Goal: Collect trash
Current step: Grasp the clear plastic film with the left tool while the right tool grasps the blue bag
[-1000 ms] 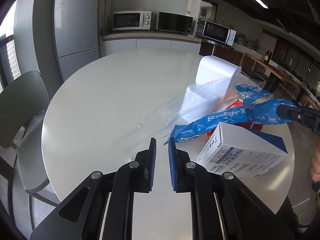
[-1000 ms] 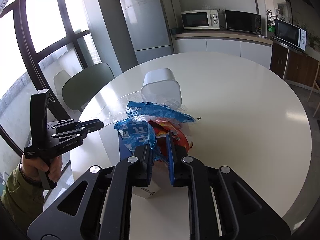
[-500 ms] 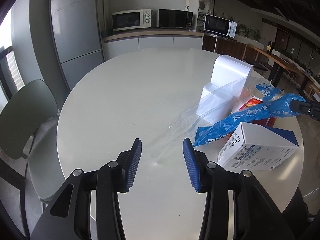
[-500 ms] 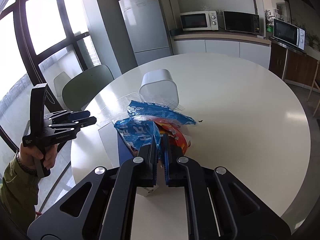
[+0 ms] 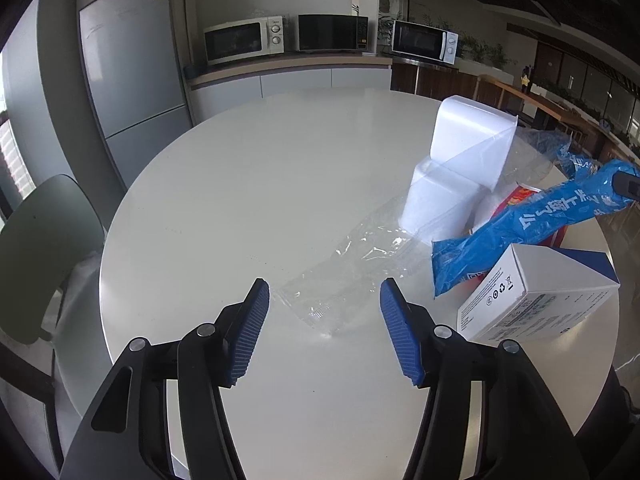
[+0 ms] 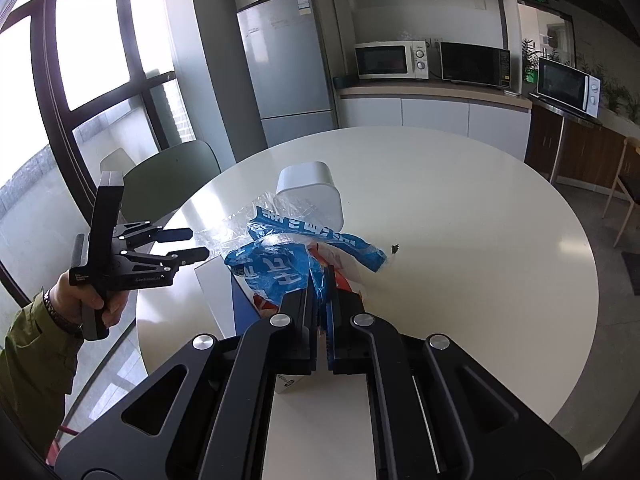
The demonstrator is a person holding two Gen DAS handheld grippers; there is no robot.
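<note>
1. The left gripper (image 5: 324, 326) has just been spreading its jaws; a second ago they were nearly together, and now they stand wide with nothing pressed between the pads. The near end of the clear plastic bag (image 5: 352, 272) lies flat on the white round table (image 5: 240, 184) just ahead of the open gap.
2. The right gripper (image 6: 323, 304) has just pinched down the last bit and is now clamped tight on the blue wrapper (image 6: 280, 268), whose long blue body stretches over the white carton (image 5: 536, 300).
3. A red snack packet (image 6: 344, 276) lies under the blue wrapper, and a white lidless tub (image 5: 468, 148) sits upturned behind, draped by the clear bag.
4. My reading: one piece of trash is secured on the right, and the left is readying to take the bag's edge, probably to hold it open for the wrapper.
5. A small dark crumb (image 6: 395, 247) sits apart on the table, untouched.
</note>
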